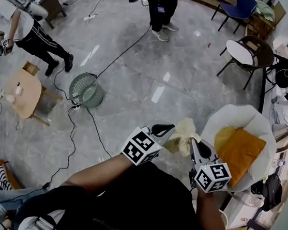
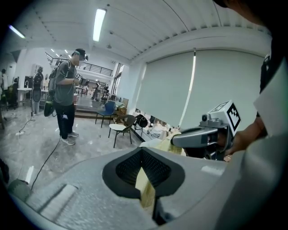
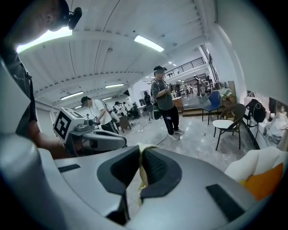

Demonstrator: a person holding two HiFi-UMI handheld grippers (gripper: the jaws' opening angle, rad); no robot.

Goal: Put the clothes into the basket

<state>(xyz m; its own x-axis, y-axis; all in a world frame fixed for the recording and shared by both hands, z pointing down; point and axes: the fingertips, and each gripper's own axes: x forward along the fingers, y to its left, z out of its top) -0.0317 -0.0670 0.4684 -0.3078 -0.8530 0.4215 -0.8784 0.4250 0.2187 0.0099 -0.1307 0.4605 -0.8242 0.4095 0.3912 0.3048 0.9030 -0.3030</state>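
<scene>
A pale yellow cloth [image 1: 183, 137] hangs in the air between my two grippers, just left of the white basket [image 1: 221, 121]. My left gripper [image 1: 169, 128] is shut on the cloth's left side, and a strip of cloth [image 2: 146, 184] shows pinched in its jaws. My right gripper [image 1: 195, 142] is shut on the right side, with a fold of cloth [image 3: 140, 173] between its pads. An orange garment [image 1: 239, 149] lies inside the basket. In the right gripper view the basket's rim [image 3: 252, 161] and the orange garment [image 3: 266, 179] sit low at the right.
A person [image 1: 160, 4] stands at the far side of the grey floor, another person [image 1: 31, 33] at the left. A round floor fan [image 1: 84, 90] with a trailing cable, a small wooden table [image 1: 24, 92] and chairs [image 1: 248, 52] stand around.
</scene>
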